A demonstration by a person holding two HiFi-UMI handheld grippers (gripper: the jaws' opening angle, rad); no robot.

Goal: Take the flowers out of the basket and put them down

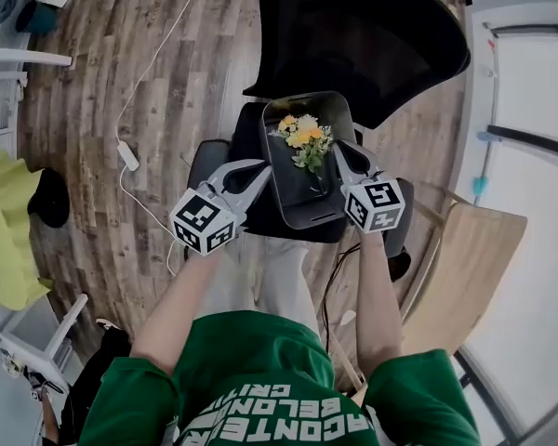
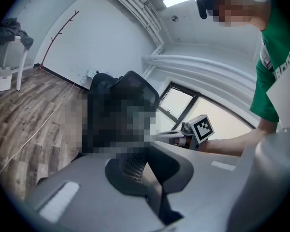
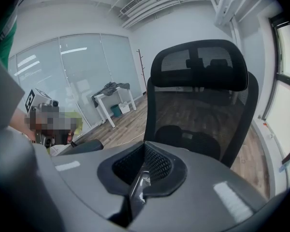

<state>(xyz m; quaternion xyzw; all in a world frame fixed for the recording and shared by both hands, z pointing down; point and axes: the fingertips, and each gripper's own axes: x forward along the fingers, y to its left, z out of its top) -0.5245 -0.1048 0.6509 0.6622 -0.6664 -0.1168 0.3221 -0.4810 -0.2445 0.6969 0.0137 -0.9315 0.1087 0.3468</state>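
Note:
A dark grey basket (image 1: pixel 299 219) sits over the seat of a black office chair (image 1: pixel 372 35). A small bunch of yellow, orange and white flowers (image 1: pixel 302 137) lies in its far half. My left gripper (image 1: pixel 259 173) meets the basket's left rim, its jaws together on the rim. My right gripper (image 1: pixel 338 153) is at the right rim, shut on a thin shiny strip of that rim (image 3: pixel 137 185). In the left gripper view the jaws (image 2: pixel 146 153) are closed and the right gripper's marker cube (image 2: pixel 203 127) shows beyond them. The flowers are hidden in both gripper views.
The chair's mesh backrest (image 3: pixel 198 95) rises just behind the basket, with armrests (image 1: pixel 205 161) at either side. A white cable and adapter (image 1: pixel 128 156) lie on the wood floor at left. A wooden board (image 1: pixel 465 268) leans at right. A white desk (image 3: pixel 111 98) stands further off.

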